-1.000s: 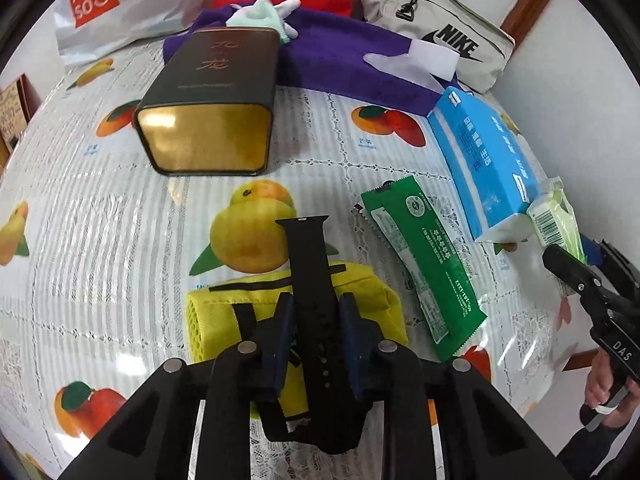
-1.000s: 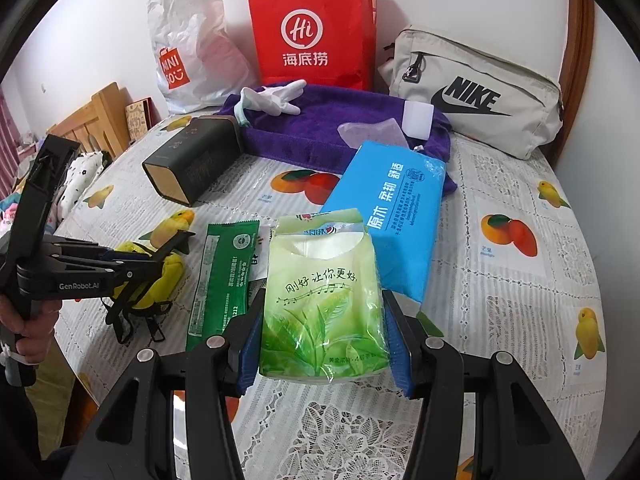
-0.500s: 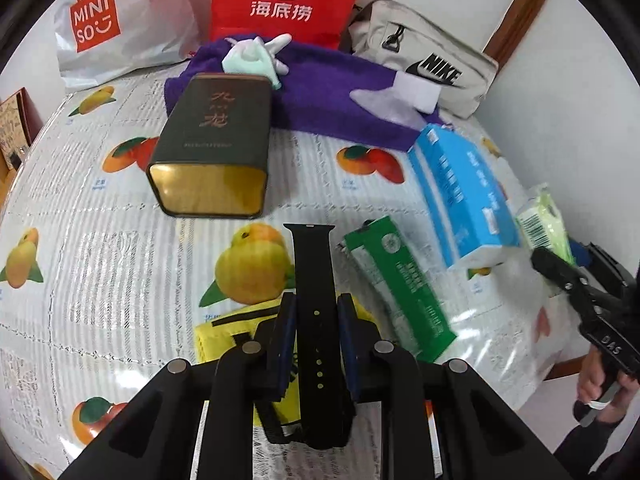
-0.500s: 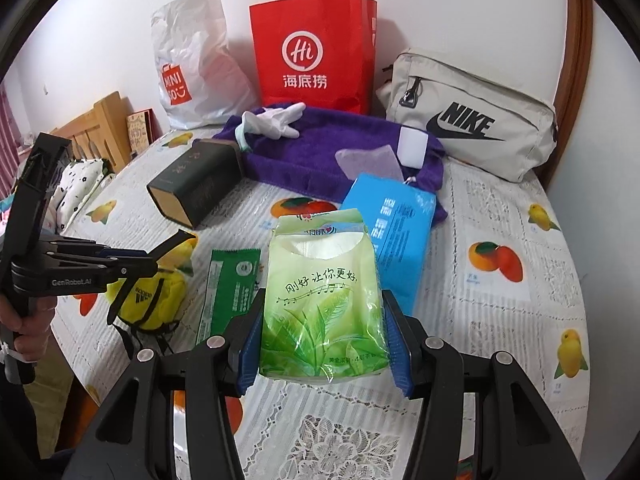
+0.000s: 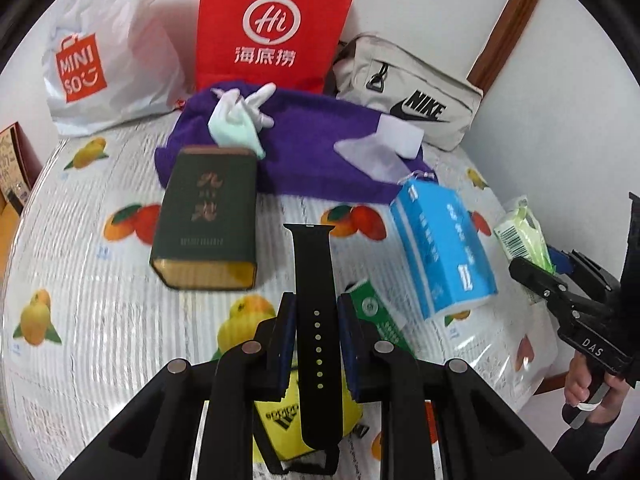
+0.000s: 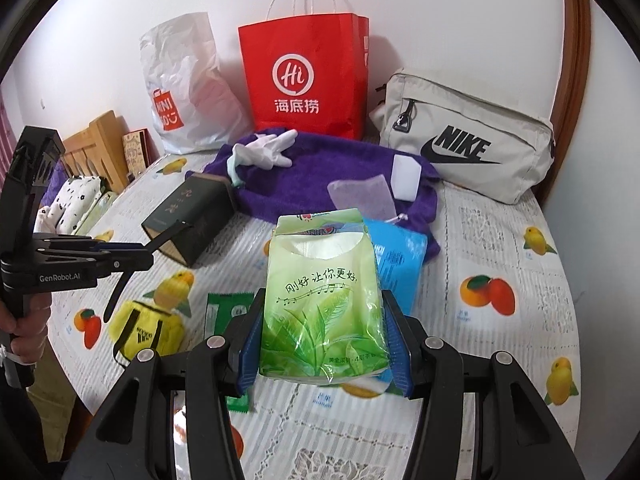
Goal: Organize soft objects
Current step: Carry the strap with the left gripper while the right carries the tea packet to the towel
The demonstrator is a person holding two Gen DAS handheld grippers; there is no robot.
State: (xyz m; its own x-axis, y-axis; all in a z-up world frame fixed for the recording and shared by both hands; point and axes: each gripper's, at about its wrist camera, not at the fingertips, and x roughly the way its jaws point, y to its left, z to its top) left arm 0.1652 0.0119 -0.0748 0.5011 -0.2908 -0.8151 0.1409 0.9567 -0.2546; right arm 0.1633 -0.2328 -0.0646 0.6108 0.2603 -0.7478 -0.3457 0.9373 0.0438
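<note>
The green tissue pack [image 6: 324,300] blocks most of the blue tissue pack [image 6: 396,264], the watch strap [image 5: 316,320] covers part of the yellow pouch [image 5: 280,420], and small print's unreadable.

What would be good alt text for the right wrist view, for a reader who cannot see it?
The right gripper holds a green tissue pack between its jaws, above a fruit-patterned table. At left, the left gripper holds a black watch strap. Behind lie a purple towel, a red bag and a Nike bag.
</note>
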